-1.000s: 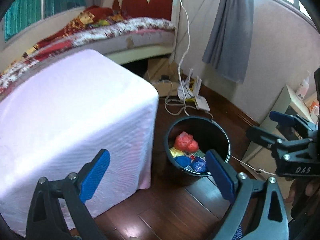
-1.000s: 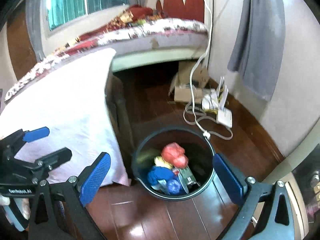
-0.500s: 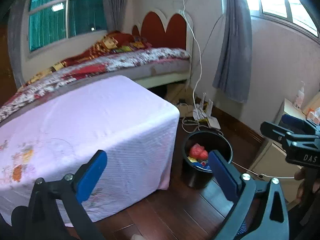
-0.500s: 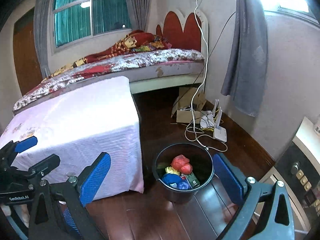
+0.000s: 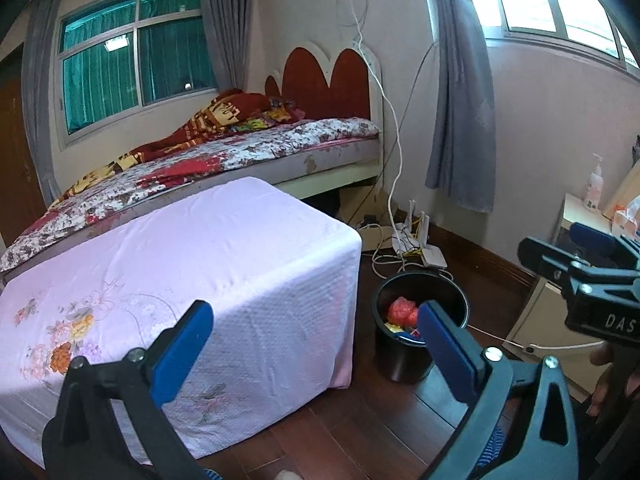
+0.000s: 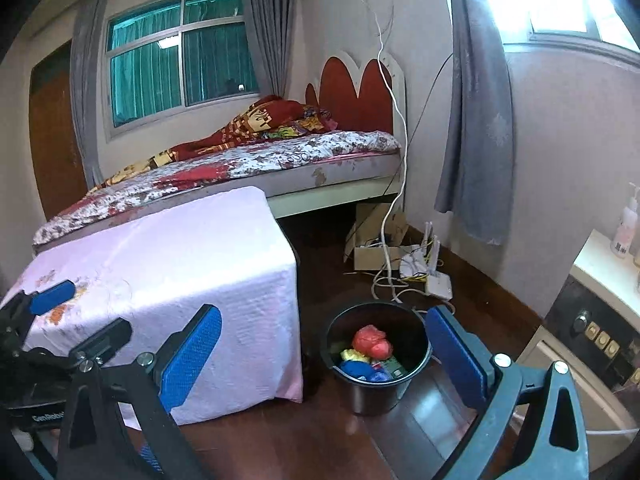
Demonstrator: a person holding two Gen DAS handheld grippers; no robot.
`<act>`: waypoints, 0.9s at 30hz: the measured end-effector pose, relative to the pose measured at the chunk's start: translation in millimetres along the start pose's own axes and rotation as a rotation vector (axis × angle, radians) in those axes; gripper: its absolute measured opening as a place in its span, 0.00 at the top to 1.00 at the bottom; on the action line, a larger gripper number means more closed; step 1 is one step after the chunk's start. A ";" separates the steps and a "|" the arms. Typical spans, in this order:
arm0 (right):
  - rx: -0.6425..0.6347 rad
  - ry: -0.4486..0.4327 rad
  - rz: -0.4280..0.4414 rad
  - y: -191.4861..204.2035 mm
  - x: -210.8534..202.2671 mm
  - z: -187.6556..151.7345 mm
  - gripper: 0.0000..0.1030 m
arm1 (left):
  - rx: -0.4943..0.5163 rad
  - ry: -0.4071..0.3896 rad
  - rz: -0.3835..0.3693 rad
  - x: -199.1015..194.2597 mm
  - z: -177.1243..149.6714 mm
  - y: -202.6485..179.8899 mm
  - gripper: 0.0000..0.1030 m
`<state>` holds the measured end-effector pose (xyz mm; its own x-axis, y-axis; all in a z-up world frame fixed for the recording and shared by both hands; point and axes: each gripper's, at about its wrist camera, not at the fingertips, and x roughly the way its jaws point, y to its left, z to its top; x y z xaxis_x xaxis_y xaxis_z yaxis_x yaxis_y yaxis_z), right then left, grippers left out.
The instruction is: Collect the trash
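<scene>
A black trash bucket (image 5: 400, 360) (image 6: 376, 396) stands on the wooden floor beside a table draped in a pink cloth (image 5: 192, 276) (image 6: 172, 264). It holds red, yellow and blue crumpled trash (image 6: 370, 350) (image 5: 400, 310). My left gripper (image 5: 316, 354) is open and empty, held high and back from the bucket. My right gripper (image 6: 324, 356) is open and empty, also well above the bucket. Each gripper shows at the edge of the other's view: the right one (image 5: 588, 264), the left one (image 6: 76, 312).
A bed (image 6: 256, 160) with a red headboard stands behind the table. Cables, a white router (image 6: 432, 276) and a cardboard box (image 6: 376, 240) lie on the floor by the grey curtain (image 6: 476, 120). A cabinet with a bottle (image 6: 624, 228) stands at the right.
Both grippers have risen and pulled back from the bucket, which now looks smaller and farther. Both stay open and empty.
</scene>
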<state>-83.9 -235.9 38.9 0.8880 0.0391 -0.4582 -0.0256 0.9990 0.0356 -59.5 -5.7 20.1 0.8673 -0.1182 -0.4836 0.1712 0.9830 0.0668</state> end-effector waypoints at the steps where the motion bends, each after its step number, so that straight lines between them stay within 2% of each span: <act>1: 0.003 0.002 -0.001 -1.8 1.0 -0.2 0.00 | -0.004 0.001 -0.003 1.3 -0.1 0.8 0.01; 8: 0.005 0.011 -0.016 -8.5 1.9 -4.1 0.00 | -0.002 -0.001 -0.013 1.2 -1.9 -5.5 0.01; 19: -0.015 -0.036 -0.010 -4.1 -13.8 3.4 0.00 | 0.003 -0.032 -0.025 -14.4 5.4 -8.6 0.01; 27: -0.066 -0.035 -0.081 10.7 -42.6 19.1 0.00 | 0.003 -0.031 -0.027 -31.0 20.9 -3.0 0.01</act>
<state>-113.2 -227.2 75.8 0.9037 -0.0414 -0.4262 0.0178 0.9981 -0.0591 -77.1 -7.9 53.1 0.8762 -0.1491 -0.4582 0.1961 0.9790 0.0564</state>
